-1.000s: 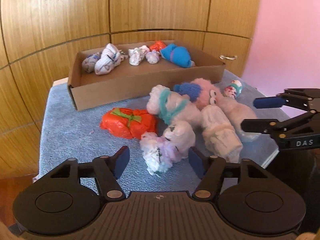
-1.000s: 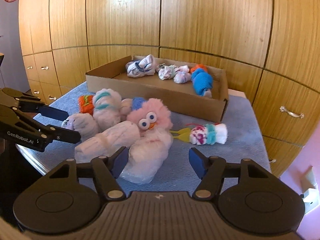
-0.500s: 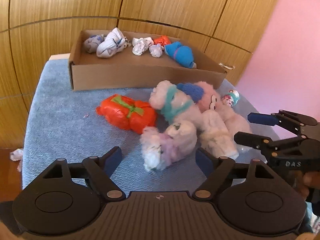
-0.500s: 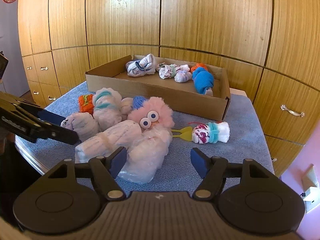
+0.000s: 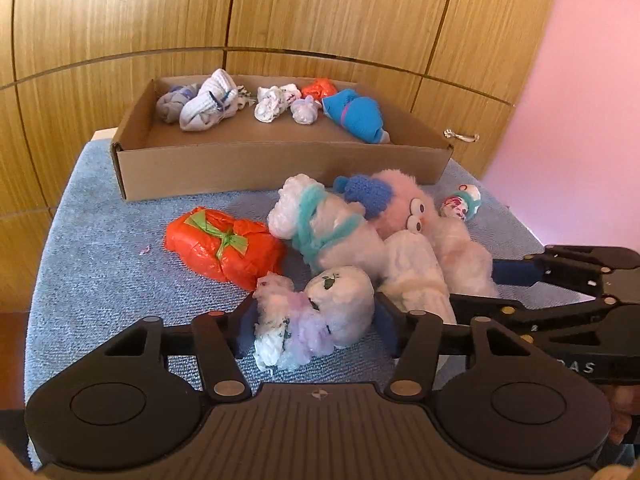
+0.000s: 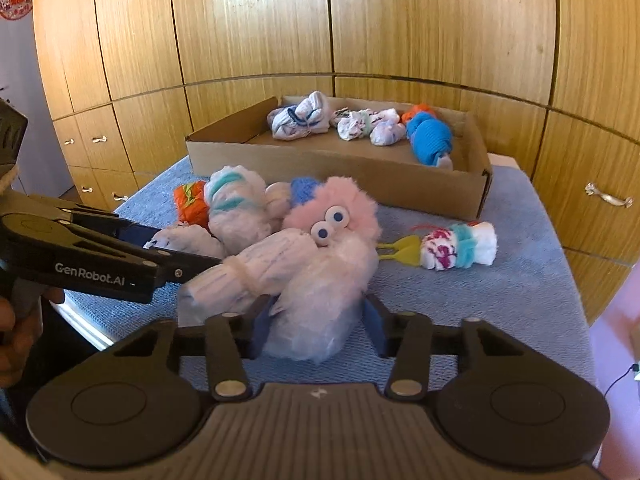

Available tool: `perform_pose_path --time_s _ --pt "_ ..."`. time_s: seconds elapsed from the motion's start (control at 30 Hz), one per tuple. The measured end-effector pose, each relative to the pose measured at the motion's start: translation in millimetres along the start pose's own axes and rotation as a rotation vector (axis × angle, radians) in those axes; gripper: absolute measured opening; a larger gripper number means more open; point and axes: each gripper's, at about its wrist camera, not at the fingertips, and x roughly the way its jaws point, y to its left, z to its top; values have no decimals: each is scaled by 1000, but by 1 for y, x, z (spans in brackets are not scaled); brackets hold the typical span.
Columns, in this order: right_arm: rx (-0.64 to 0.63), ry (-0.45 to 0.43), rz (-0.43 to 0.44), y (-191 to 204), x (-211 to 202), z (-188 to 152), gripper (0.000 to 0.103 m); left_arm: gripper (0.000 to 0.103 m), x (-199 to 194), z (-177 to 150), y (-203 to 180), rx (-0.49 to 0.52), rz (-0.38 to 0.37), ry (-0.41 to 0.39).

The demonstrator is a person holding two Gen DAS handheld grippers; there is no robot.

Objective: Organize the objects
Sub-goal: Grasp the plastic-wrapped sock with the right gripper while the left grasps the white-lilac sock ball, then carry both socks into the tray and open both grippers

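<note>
A pile of wrapped bundles lies on the blue cloth in front of a cardboard box (image 5: 280,164). My left gripper (image 5: 314,330) is open, its fingers either side of a white and lilac bundle (image 5: 320,312) at the near edge of the pile. My right gripper (image 6: 318,332) is open, its fingers either side of a fluffy white bundle (image 6: 320,304) under the pink googly-eyed toy (image 6: 336,216). An orange bundle with green ribbon (image 5: 224,246) and a white bundle tied with teal yarn (image 5: 320,228) lie beside them.
The box (image 6: 340,172) holds several bundles, among them a blue one (image 6: 432,142). A small bundle with a yellow tail (image 6: 452,246) lies apart on the cloth at the right. Wooden cabinets (image 6: 320,20) stand behind; the table edge is close in front.
Both grippers have moved forward and down into the pile. Each now has a bundle between its open fingers.
</note>
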Motion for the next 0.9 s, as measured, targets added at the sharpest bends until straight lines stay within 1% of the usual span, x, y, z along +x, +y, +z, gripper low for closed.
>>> perform_pose_path --time_s 0.07,0.3,0.37,0.5,0.6,0.7,0.83,0.9 --pt "6 -11 6 -2 -4 -1 39 63 -4 -1 1 6 -3 0" --pt "10 -47 -4 -15 -23 3 38 63 -20 2 4 12 -16 -13" --pt "7 -56 -19 -18 -28 6 38 63 -24 5 6 11 -13 -16" --pt "-1 -76 -20 -28 -37 18 38 63 -36 17 13 20 7 -30" --pt "-18 -103 -3 -31 -44 37 38 63 -46 36 21 39 29 -51" --pt "-64 -133 21 -30 -43 63 39 63 -49 64 29 76 56 -78" --pt "-126 -164 77 -27 -27 107 39 63 -44 109 32 180 86 -114" --pt "-144 -173 107 -25 -12 128 39 63 -34 133 37 206 81 -111"
